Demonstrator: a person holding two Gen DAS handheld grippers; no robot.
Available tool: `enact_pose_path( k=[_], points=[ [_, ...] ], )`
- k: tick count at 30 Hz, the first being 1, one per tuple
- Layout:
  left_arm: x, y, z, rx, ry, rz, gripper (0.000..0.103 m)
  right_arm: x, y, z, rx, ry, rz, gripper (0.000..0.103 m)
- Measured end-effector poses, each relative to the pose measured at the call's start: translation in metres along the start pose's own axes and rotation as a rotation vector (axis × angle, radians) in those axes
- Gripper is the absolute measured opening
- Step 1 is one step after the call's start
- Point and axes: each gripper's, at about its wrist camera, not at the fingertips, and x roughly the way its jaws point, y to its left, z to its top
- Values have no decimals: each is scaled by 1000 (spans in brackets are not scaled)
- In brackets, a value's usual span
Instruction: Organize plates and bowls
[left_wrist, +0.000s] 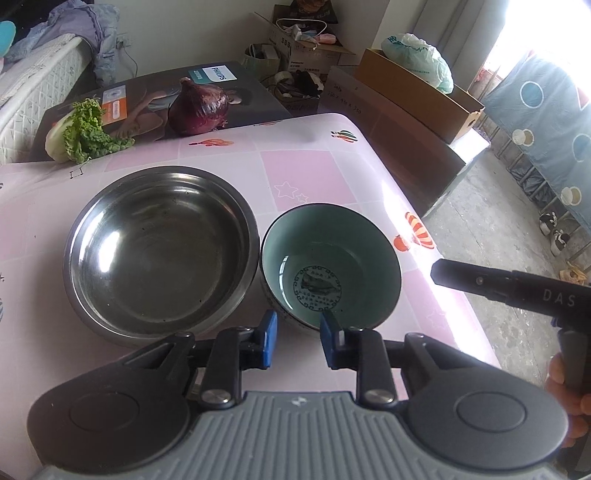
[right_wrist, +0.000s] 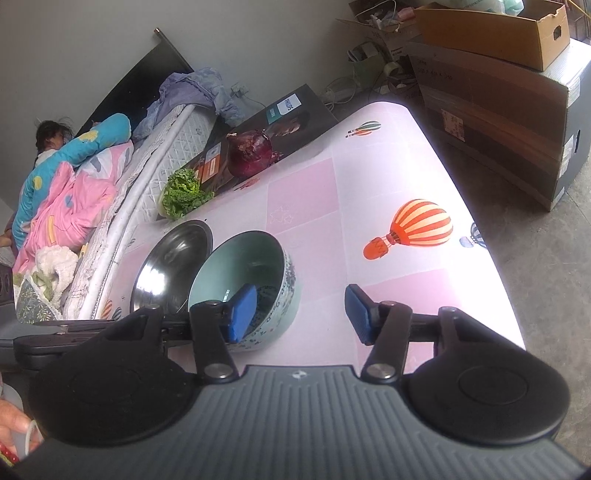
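Left wrist view: one steel bowl (left_wrist: 160, 249) and one teal ceramic bowl (left_wrist: 330, 266) side by side, rims almost touching, on the pink table (left_wrist: 306, 173); left gripper (left_wrist: 298, 339) low at the ceramic bowl's near rim, blue pads moderately apart astride it, not clamped. Right wrist view: same two bowls, one each; right gripper (right_wrist: 300, 313) wide apart, tilted, left pad (right_wrist: 242, 312) in front of the ceramic bowl (right_wrist: 255, 269), contact unclear.

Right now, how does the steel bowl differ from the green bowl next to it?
The steel bowl is wider and shallower than the green bowl. The steel bowl is bare shiny metal inside, while the green bowl is glazed pale green with a dark round fish emblem at its bottom and a patterned outside. The left gripper has open jaws astride the green bowl's near rim, not the steel bowl's. Both stand upright and empty on the pink table.
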Motion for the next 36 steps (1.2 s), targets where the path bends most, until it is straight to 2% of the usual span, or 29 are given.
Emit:
enact_pose_path(
  k=[2, 7, 14, 18, 36],
  points=[
    [5, 4, 3, -10, 3, 1, 23, 16, 0, 8, -5, 18, 12, 42],
    [13, 10, 10, -9, 9, -9, 21, 51, -2, 23, 5, 65, 25, 30],
    [21, 23, 13, -52, 30, -61, 20, 72, -2, 23, 14, 113, 86, 13],
    [24, 28, 13, -90, 43, -85, 20, 71, 0, 23, -11, 113, 78, 13],
    [25, 8, 3, -21, 77, -138, 21, 43, -25, 7, 14, 132, 89, 15]
  ],
)
